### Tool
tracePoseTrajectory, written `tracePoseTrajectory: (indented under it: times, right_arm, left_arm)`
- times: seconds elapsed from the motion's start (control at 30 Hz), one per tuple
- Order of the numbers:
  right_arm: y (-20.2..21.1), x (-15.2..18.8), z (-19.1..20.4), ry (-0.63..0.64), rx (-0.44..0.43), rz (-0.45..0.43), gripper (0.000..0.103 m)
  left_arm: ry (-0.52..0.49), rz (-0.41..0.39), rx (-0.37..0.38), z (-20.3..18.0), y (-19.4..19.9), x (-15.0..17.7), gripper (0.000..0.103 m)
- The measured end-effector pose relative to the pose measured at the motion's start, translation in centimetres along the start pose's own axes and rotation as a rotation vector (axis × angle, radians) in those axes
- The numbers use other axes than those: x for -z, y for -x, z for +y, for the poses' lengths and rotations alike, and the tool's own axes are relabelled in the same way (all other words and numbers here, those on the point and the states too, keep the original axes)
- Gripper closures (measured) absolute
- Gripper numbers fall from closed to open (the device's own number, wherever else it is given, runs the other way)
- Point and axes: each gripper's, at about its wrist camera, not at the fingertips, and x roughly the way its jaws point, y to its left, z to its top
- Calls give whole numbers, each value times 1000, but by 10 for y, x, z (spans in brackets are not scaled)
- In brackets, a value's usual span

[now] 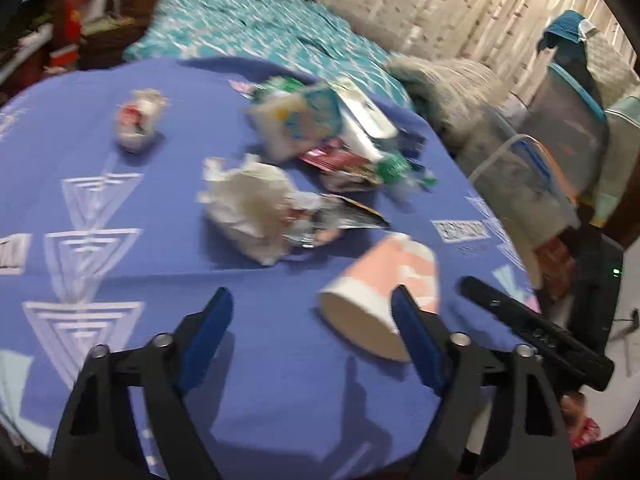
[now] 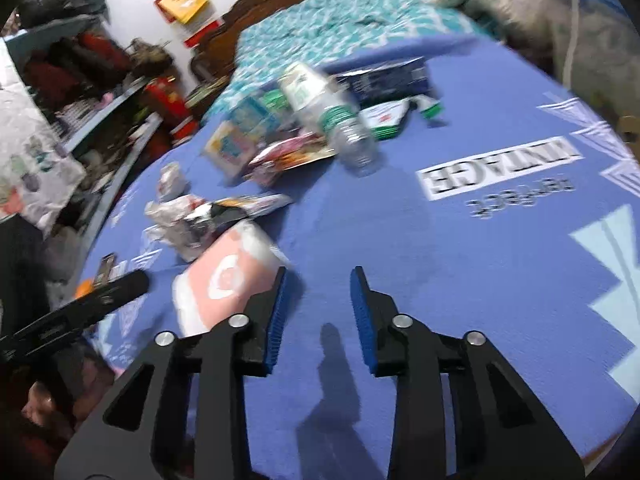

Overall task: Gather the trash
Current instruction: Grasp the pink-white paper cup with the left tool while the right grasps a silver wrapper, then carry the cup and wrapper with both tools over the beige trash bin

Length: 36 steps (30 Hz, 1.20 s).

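Both jaws gape, holding nothing: the left hand-held gripper and right hand-held gripper flank the tipped pink-and-white paper cup, probably the nearest pick. It lies on the blue printed cloth over the tabletop, before crumpled white tissue and a clear plastic bottle. The cloth reads "VINTAGE".

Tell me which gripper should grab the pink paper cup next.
Probably left. The left gripper is open, one finger already beside the tipped pink cup. The right gripper is narrower, with the cup off to its side.
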Motion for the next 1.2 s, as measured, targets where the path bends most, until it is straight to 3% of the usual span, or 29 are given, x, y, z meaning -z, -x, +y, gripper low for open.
tracePoseTrajectory:
  times: [0.07, 0.23, 0.3, 0.33, 0.37, 0.4, 0.5, 0.6, 0.67, 0.83, 0.9, 0.93, 1.03, 1.13, 1.2]
  right_arm:
    - [1, -2, 4, 25, -2, -19, 71]
    - [-8, -5, 9, 28, -23, -11, 71]
    - [-15, -5, 12, 31, -42, 19, 71]
    - [-20, -3, 16, 32, -71, 41, 71]
    - [-23, -2, 19, 34, -93, 58, 70]
    - [-25, -1, 22, 42, -113, 73, 70]
    - [-25, -1, 38, 114, -131, 77, 70]
    - [-20, -14, 46, 192, -55, 13, 65]
    - [-25, -23, 52, 259, -14, 5, 42]
    - [-61, -35, 81, 576, 159, 45, 35]
    - [-81, -30, 94, 760, 247, 67, 35]
    - [-87, -27, 96, 822, 275, 69, 37]
    - [-103, -22, 97, 927, 337, 77, 82]
    - [-84, -24, 84, 861, 280, 48, 91]
    - [-52, -25, 67, 755, 208, 9, 92]
  left_arm:
    - [-6, 50, 43, -7, -12, -1, 41]
    - [68, 201, 246, -13, -44, -2, 54]
    - [123, 230, 302, -11, -56, -2, 67]
    - [155, 237, 337, -9, -57, -2, 76]
    - [174, 236, 373, -8, -56, -2, 94]
    - [177, 229, 387, -8, -55, -1, 100]
    - [139, 160, 328, -3, -33, -3, 101]
    - [124, 105, 289, 10, -4, 1, 101]
    - [121, 59, 251, 23, 20, 4, 101]
    - [130, -26, 171, 47, 62, 5, 101]
    - [127, -38, 155, 52, 68, 5, 101]
    - [124, -46, 149, 53, 72, 5, 101]
    - [109, -52, 138, 50, 73, 1, 101]
    - [73, -49, 132, 39, 72, -7, 101]
    - [37, -44, 143, 25, 68, -16, 101]
